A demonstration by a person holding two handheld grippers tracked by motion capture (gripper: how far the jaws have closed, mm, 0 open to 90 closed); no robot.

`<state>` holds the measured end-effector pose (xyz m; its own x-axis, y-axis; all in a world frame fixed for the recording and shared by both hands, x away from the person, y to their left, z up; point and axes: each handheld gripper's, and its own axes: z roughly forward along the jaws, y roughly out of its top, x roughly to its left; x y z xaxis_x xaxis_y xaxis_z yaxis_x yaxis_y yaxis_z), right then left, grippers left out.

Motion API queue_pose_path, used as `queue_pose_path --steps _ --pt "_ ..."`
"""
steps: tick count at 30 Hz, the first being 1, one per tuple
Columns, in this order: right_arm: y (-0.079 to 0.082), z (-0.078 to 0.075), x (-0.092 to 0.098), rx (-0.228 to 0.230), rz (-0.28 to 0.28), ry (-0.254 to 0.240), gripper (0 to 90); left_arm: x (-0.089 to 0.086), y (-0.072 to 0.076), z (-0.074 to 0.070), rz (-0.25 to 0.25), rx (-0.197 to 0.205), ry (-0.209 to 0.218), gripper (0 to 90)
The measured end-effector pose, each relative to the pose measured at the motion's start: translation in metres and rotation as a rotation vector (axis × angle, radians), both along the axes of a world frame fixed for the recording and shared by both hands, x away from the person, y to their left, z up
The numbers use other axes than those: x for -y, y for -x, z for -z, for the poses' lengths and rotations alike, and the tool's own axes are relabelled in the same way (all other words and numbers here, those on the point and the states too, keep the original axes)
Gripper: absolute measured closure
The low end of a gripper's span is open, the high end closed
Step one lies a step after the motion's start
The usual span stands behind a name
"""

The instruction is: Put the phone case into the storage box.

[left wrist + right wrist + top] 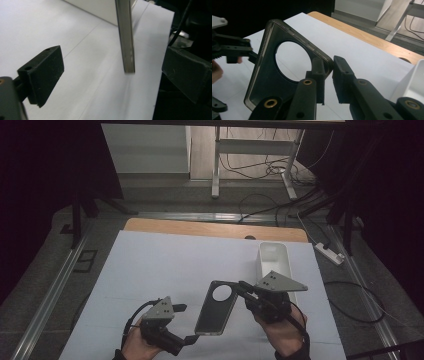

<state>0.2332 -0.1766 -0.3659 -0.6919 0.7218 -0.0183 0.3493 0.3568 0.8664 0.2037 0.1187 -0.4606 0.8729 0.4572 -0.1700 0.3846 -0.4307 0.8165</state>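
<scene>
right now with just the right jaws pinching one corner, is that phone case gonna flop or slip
The phone case probably flexes: it is a thin shell with a big round cutout. It keeps a straight edge while the right gripper holds it by one corner, so likely light. The glossy rim may slip; the left gripper stands open around its lower end.

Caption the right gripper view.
Right gripper pinches the corner of a dark phone case above the white sheet.
</scene>
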Motion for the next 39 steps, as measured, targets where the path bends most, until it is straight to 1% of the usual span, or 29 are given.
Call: queue_pose_path --steps 2,5,6,8,10,14,16,18,21,25,26,27,28,29,30,31,32,38,39 --pt "-0.002 -0.001 0.002 0.000 0.008 0.000 79.3 -0.003 0.000 0.001 -0.015 0.012 -0.011 2.9" --pt "-0.005 -0.002 0.005 0.005 0.017 -0.001 79.4 -0.010 0.002 0.004 -0.037 0.020 -0.019 1.0" --pt "-0.006 -0.003 0.006 0.005 0.022 0.001 79.4 -0.010 0.002 0.004 -0.037 0.020 -0.019 0.7" --pt "-0.008 -0.005 0.007 0.011 0.025 -0.001 79.4 -0.018 0.004 0.008 -0.059 0.023 -0.031 0.3" --pt "-0.009 -0.006 0.008 0.012 0.029 -0.003 79.4 -0.020 0.005 0.010 -0.063 0.022 -0.039 0.2" --pt "-0.014 -0.011 0.012 0.028 0.038 -0.001 79.4 -0.032 0.010 0.015 -0.099 0.025 -0.057 0.0" --pt "-0.017 -0.013 0.013 0.034 0.044 0.004 79.4 -0.034 0.011 0.015 -0.107 0.026 -0.054 0.0" --pt "-0.019 -0.014 0.014 0.038 0.047 0.006 79.4 -0.039 0.014 0.017 -0.122 0.030 -0.044 0.0" --pt "-0.024 -0.017 0.017 0.045 0.057 0.007 79.4 -0.048 0.019 0.020 -0.142 0.043 -0.054 0.0" --pt "-0.029 -0.019 0.020 0.052 0.067 0.009 79.4 -0.059 0.025 0.023 -0.176 0.048 -0.053 0.0" --pt "-0.030 -0.021 0.021 0.054 0.073 0.012 79.4 -0.059 0.025 0.023 -0.176 0.048 -0.053 0.0" --pt "-0.031 -0.022 0.022 0.056 0.073 0.009 79.4 -0.066 0.029 0.024 -0.192 0.051 -0.052 0.0" --pt "-0.033 -0.023 0.023 0.055 0.078 0.006 79.4 -0.066 0.029 0.024 -0.192 0.051 -0.052 0.0" --pt "-0.034 -0.024 0.024 0.056 0.081 0.003 79.4 -0.071 0.032 0.025 -0.214 0.054 -0.054 0.0" --pt "-0.035 -0.025 0.026 0.058 0.089 0.006 79.4 -0.074 0.034 0.025 -0.224 0.056 -0.052 0.0" --pt "-0.035 -0.025 0.026 0.058 0.089 0.006 79.4 -0.074 0.034 0.025 -0.224 0.056 -0.052 0.0" --pt "-0.037 -0.026 0.027 0.061 0.091 0.003 79.4 -0.078 0.037 0.025 -0.238 0.059 -0.050 0.0" --pt "-0.047 -0.031 0.035 0.082 0.120 0.017 79.4 -0.094 0.047 0.030 -0.296 0.041 -0.049 0.0" --pt "-0.050 -0.032 0.036 0.089 0.126 0.020 79.4 -0.097 0.048 0.030 -0.304 0.043 -0.051 0.0"
